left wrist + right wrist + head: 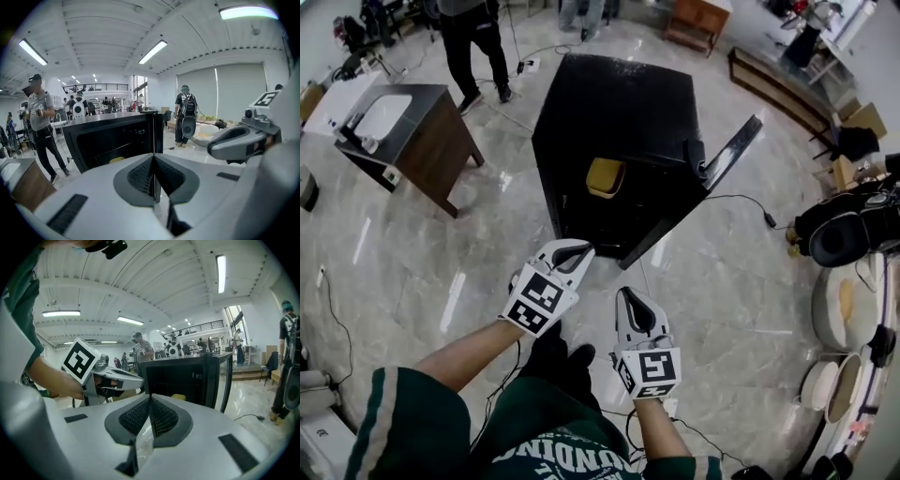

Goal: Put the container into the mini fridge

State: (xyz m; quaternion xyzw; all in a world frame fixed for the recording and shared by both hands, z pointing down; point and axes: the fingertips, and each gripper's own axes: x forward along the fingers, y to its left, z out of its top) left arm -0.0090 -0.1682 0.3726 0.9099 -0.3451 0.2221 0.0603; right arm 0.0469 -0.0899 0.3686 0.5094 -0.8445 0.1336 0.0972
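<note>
Left gripper [579, 249]: jaws together, empty, tips aimed at the mini fridge [619, 98]. Right gripper [625, 294]: jaws together, empty, just beside the left and nearer the body.

Fridge door [733, 150] stands open, swung to the right, its edge jutting past the cabinet corner. Yellow container [605, 176] sits inside the fridge near the front edge of a shelf.

Bare marble floor [412, 272] lies between both grippers and the fridge front. 1 cable [741, 198] trails right of the door. Wooden side cabinet [417, 136] stands to the left, well apart, with a floor gap between.
</note>
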